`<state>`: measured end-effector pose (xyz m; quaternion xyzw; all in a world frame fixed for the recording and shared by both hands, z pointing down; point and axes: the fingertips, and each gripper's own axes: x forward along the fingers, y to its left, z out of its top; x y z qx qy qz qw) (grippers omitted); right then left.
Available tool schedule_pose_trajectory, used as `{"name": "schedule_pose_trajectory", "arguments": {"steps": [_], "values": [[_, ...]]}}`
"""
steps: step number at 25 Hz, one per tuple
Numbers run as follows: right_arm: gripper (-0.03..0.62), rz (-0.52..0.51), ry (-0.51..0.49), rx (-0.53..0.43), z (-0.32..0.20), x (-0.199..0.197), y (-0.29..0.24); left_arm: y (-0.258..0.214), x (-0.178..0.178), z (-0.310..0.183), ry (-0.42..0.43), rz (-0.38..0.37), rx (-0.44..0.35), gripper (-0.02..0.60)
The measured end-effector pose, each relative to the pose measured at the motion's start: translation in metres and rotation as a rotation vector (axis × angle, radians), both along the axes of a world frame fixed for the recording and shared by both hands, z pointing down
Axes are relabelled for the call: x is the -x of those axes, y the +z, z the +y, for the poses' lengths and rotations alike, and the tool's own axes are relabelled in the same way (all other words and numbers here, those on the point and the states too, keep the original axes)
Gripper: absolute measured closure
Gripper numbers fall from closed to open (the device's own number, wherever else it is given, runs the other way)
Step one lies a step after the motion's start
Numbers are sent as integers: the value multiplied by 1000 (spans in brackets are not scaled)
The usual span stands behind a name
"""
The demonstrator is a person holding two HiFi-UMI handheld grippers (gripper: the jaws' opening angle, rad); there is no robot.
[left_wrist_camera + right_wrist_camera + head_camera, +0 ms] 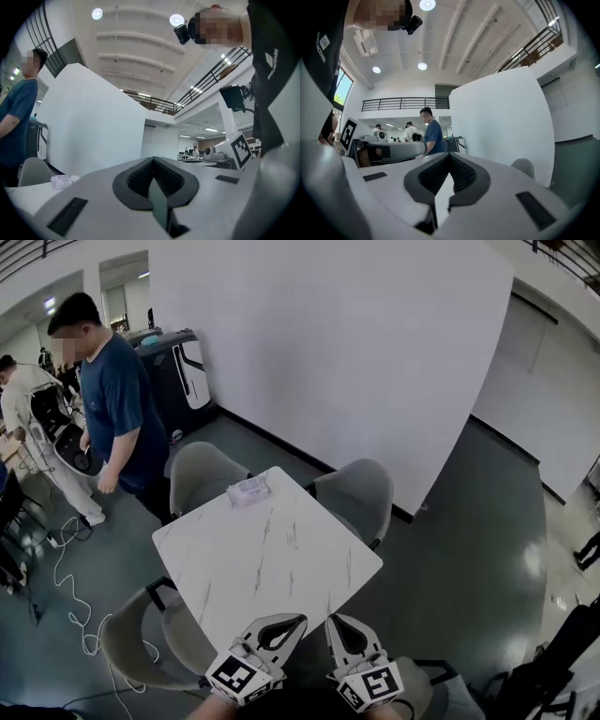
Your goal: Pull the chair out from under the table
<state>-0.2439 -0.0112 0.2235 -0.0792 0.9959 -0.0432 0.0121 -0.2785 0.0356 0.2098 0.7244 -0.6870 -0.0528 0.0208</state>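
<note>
A white marble-look table (pixel 281 559) has grey chairs tucked round it. One chair (pixel 131 643) stands at the near left, one (pixel 199 474) at the far left and one (pixel 361 495) at the far right. Part of another chair (pixel 433 688) shows at the near right, behind my right gripper. My left gripper (pixel 291 621) (pixel 153 176) and my right gripper (pixel 337 620) (pixel 447 174) hover side by side over the table's near corner. Both are shut with nothing between the fingers, and neither touches a chair.
A small clear box (pixel 248 489) lies on the table's far corner. A person in a blue shirt (pixel 117 418) stands close to the far-left chair. Cables (pixel 70 587) trail over the floor at the left. A white partition wall (pixel 356 343) stands behind the table.
</note>
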Motion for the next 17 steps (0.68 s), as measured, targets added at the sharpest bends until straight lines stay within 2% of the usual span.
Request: {"name": "schedule_pose_trajectory", "arguments": {"steps": [10, 17], "values": [[580, -7, -5, 38, 1, -9, 12, 3, -16, 1, -26, -76, 25, 577], [580, 2, -38, 52, 3, -7, 8, 0, -10, 1, -61, -13, 58, 577]]}}
